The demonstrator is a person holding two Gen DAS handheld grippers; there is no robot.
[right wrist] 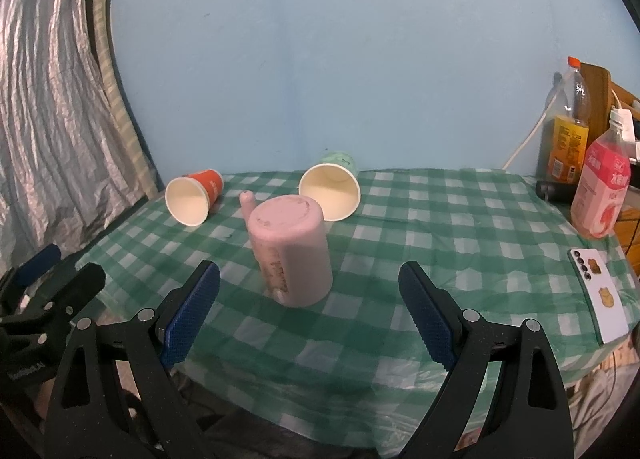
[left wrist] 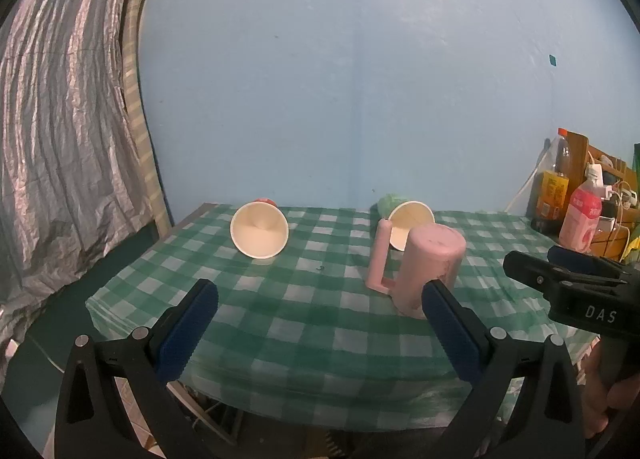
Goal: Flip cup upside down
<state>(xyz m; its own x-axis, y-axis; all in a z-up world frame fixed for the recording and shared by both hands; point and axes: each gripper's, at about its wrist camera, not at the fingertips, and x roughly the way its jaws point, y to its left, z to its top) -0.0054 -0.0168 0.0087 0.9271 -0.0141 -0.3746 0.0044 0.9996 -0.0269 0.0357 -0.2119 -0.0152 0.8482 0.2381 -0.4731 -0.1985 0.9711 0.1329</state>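
A pink plastic mug (left wrist: 432,267) (right wrist: 294,251) with a handle stands upside down on the green checked tablecloth (left wrist: 304,311) (right wrist: 440,243), its base facing up. An orange paper cup (left wrist: 260,231) (right wrist: 194,197) lies on its side at the back left, mouth toward me. A green paper cup (left wrist: 406,219) (right wrist: 332,189) lies on its side behind the mug. My left gripper (left wrist: 320,311) is open and empty in front of the table's near edge. My right gripper (right wrist: 310,295) is open and empty, its jaws wide either side of the mug but short of it.
Bottles (right wrist: 566,131) (right wrist: 602,191) and a wooden box with cables stand at the right edge. A phone (right wrist: 600,295) lies on the cloth at the right. A silver curtain (left wrist: 52,139) hangs at the left. The right gripper's body (left wrist: 576,291) shows in the left view.
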